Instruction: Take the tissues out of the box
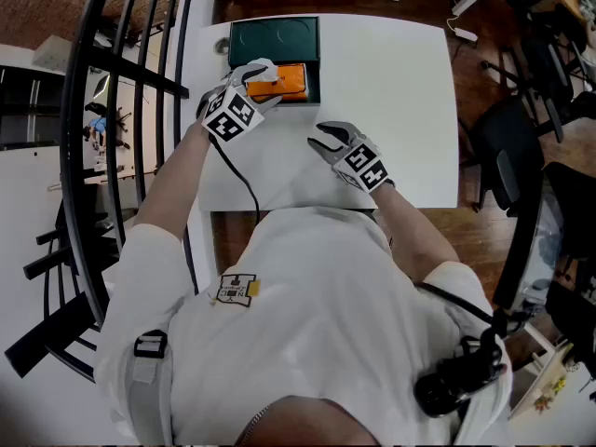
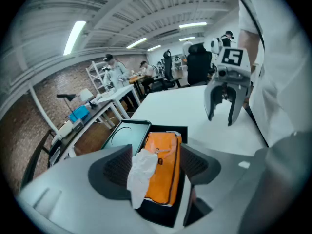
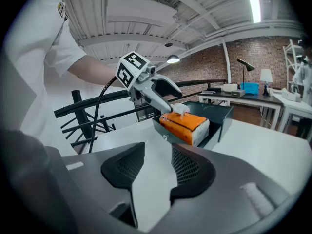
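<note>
Over at the eleven o'clock edge of the white table [image 1: 391, 91] sits the dark green box [image 1: 275, 37], open, with the orange tissue pack [image 2: 166, 179] lying in it, so you look to be at the pulling step, with the first sheet only partly out. Your left gripper [image 2: 156, 170] hangs right above the pack with its jaws spread wide. A crumpled white tissue [image 2: 140, 175] stands up from the pack's slot between them, close against the left-hand pad, but the pads do not press on it. The next move, as I judge it, is to close on that sheet near its middle and lift straight up and away, slowly enough that the light pack stays in the box. If it rises with the sheet, you will need something to hold it down. Your right gripper [image 1: 321, 138] is free for that: it hovers low over bare table at about five o'clock from the box, jaws a little apart with nothing between them, and it points toward ten o'clock. Your left forearm reaches forward along the table's left side, with the gripper tipped down onto the pack.
</note>
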Demonstrator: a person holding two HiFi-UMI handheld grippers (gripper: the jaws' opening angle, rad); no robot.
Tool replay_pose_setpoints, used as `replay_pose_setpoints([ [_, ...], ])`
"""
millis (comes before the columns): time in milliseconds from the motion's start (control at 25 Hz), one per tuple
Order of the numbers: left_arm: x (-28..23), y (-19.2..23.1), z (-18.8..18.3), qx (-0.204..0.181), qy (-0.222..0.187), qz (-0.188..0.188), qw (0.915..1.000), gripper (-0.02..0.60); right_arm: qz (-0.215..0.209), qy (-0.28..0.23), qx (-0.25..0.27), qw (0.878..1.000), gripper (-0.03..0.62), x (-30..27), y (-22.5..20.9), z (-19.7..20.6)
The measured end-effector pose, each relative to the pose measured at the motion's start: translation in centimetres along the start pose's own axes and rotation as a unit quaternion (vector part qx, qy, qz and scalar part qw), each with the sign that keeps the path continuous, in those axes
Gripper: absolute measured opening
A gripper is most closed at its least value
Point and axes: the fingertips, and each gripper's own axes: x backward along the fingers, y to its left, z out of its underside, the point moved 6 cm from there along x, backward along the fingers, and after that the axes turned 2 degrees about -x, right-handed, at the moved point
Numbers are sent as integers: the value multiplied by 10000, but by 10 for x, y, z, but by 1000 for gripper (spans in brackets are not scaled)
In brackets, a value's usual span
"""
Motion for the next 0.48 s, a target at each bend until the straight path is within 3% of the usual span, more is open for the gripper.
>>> replay_pose_setpoints([
  [120, -21, 11, 3, -583, 446, 389, 9965, 359, -71, 36, 267, 9996, 218, -14, -18, -29],
  [240, -41, 12, 13, -1176, 860, 744, 9865, 387, -40, 62, 382, 9992, 227, -26, -33, -47],
  [360, -58, 11, 22, -1237, 1101, 1175, 9792, 411, 17, 90, 308, 9995, 227, -34, -43, -57],
  [480, -68, 13, 25, -1216, 1137, 1354, 9767, 425, 37, 202, 234, 9995, 227, -38, -47, -55],
])
